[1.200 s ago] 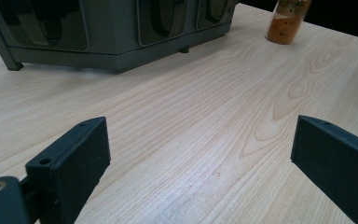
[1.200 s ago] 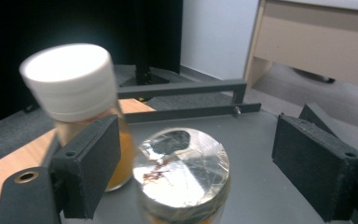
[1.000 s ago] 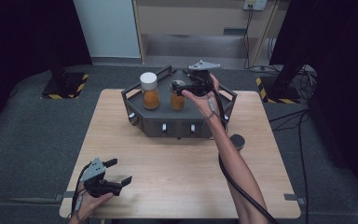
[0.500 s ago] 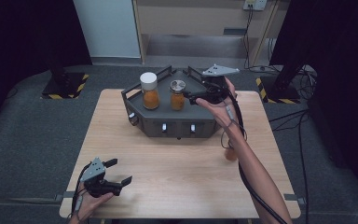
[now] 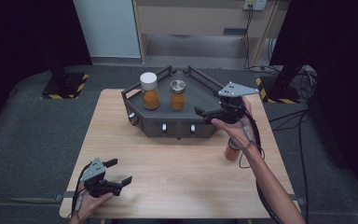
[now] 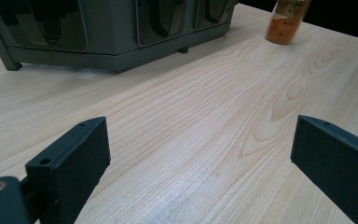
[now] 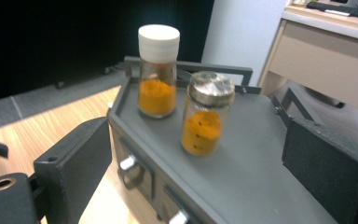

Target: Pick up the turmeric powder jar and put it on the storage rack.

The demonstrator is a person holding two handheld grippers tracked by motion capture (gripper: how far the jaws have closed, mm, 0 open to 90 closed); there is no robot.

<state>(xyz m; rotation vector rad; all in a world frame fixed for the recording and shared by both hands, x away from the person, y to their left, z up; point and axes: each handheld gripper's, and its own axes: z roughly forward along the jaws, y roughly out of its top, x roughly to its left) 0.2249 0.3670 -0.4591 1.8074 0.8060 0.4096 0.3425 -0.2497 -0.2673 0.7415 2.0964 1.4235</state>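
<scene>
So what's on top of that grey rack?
Two spice jars stand on the rack: a white-capped jar and a metal-capped jar, both part-filled with orange powder. The drawers' insides are hidden.

right tongs (image 5: pixel 204 112): black, grey three-cornered plate, black cable | left tongs (image 5: pixel 121 172): black, square pads, screw holes

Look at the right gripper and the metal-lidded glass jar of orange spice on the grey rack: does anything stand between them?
Nothing visible does. The right gripper hangs open beside the metal-lidded jar, with bare grey rack top between.
</scene>
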